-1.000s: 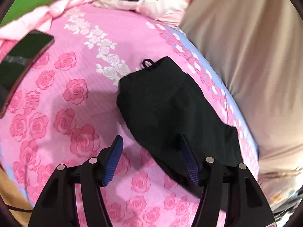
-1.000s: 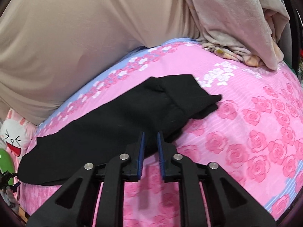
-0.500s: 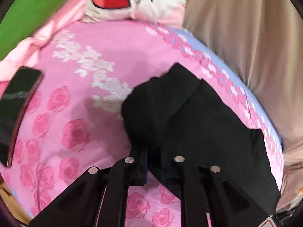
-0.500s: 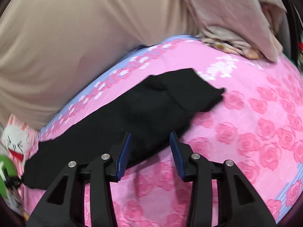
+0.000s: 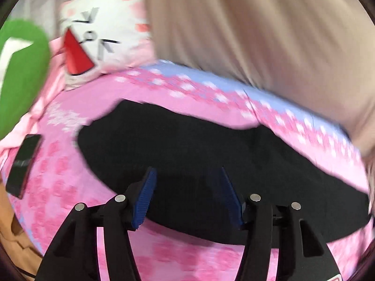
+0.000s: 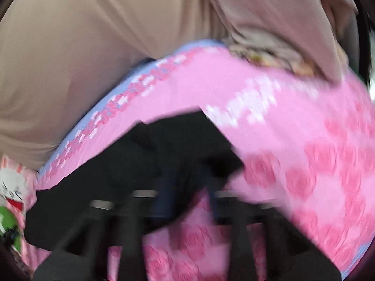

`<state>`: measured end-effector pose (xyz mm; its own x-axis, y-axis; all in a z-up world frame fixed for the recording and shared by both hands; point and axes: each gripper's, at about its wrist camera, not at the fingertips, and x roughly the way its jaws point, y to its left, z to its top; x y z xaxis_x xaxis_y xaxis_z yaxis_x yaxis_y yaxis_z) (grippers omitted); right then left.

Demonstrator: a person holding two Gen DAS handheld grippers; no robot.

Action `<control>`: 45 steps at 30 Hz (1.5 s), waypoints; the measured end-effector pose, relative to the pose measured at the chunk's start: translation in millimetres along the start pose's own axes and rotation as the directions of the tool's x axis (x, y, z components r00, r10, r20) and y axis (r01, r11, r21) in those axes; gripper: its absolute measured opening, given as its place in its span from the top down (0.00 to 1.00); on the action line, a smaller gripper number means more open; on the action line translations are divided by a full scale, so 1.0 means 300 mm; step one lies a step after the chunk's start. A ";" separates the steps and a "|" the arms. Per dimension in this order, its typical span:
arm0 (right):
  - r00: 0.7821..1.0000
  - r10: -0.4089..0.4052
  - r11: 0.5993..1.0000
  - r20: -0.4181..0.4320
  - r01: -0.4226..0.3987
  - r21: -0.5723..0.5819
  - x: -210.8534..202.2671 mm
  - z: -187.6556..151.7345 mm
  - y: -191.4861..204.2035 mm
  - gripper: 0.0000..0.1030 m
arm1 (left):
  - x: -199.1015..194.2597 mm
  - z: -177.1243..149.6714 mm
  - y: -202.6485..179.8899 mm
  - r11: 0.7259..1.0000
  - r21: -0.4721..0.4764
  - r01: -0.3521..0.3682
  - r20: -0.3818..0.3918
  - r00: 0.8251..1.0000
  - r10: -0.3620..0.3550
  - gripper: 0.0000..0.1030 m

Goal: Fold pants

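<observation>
The black pants (image 5: 199, 154) lie folded in a long band on the pink rose-print bed sheet (image 5: 192, 255). My left gripper (image 5: 187, 182) is open, its blue pads (image 5: 145, 199) just above the near edge of the pants, holding nothing. In the right wrist view the pants (image 6: 150, 154) lie across the sheet (image 6: 304, 164). My right gripper (image 6: 187, 180) is heavily blurred; its jaws stand apart over the end of the pants, with nothing seen between them.
A beige curtain (image 5: 257, 35) hangs behind the bed. A white cartoon pillow (image 5: 100, 37) and a green object (image 5: 21, 70) sit at the far left. A dark phone (image 5: 23, 166) lies on the sheet's left. A beige blanket (image 6: 281, 23) is piled at the right.
My left gripper shut on the pants' edge, then opened again and swung its view right along the pants. My right gripper opened from shut and moves fast, blurring its view.
</observation>
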<state>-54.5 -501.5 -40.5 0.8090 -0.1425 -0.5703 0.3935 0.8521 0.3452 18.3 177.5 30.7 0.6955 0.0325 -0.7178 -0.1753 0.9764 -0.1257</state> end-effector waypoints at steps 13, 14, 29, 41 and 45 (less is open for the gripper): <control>0.992 0.102 0.981 -0.070 -0.089 0.175 -0.050 -0.083 -0.137 0.30 | 0.135 -0.131 -0.221 0.998 0.045 0.031 -0.035 0.999 -0.029 0.37; 0.987 0.131 0.977 -0.091 -0.113 0.179 -0.036 -0.090 -0.122 0.30 | 0.138 -0.134 -0.229 0.999 0.047 0.021 -0.028 0.999 -0.020 0.36; 0.993 0.086 0.984 -0.080 -0.073 0.161 0.045 -0.060 0.035 0.88 | 0.143 -0.170 -0.283 0.993 0.119 0.006 0.012 1.000 -0.007 0.16; 0.879 0.472 0.822 -0.071 -0.468 -0.326 -0.245 -0.099 0.965 0.90 | 0.119 -0.171 -0.227 0.993 0.047 0.105 0.034 0.994 -0.107 0.16; 0.842 0.457 0.741 -0.287 -0.539 -0.401 -0.096 -0.329 1.180 0.79 | 0.100 -0.174 -0.190 0.989 -0.002 0.148 0.058 0.987 -0.148 0.16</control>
<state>18.4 -146.1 24.4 0.7355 0.4138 -0.5364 -0.3194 0.9101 0.2641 12.9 111.6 -19.5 0.7531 -0.1001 -0.6502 -0.0718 0.9699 -0.2325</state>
